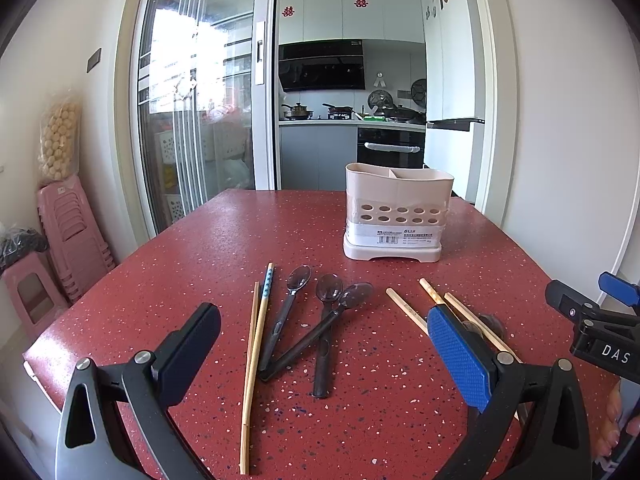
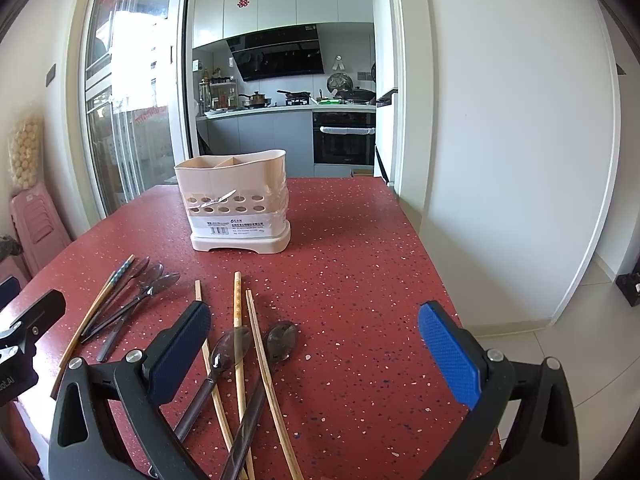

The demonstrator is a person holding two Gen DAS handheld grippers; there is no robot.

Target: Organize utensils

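Observation:
A beige utensil holder (image 1: 398, 210) (image 2: 236, 204) with two compartments stands upright at the far middle of the red table (image 1: 200, 240) (image 2: 360, 260). In the left wrist view, two chopsticks (image 1: 256, 344) and three dark translucent spoons (image 1: 326, 320) lie between the open fingers of my left gripper (image 1: 326, 350). In the right wrist view, three chopsticks (image 2: 238, 344) and two dark spoons (image 2: 280, 340) lie on the table near the left finger of my open right gripper (image 2: 316, 354). Neither gripper holds anything.
Pink plastic stools (image 1: 68, 240) are stacked left of the table beside a glass sliding door (image 1: 192, 100). The kitchen doorway (image 1: 348, 80) lies beyond the table. A white wall (image 2: 500, 140) runs close along the table's right edge, with tiled floor (image 2: 560, 344) below.

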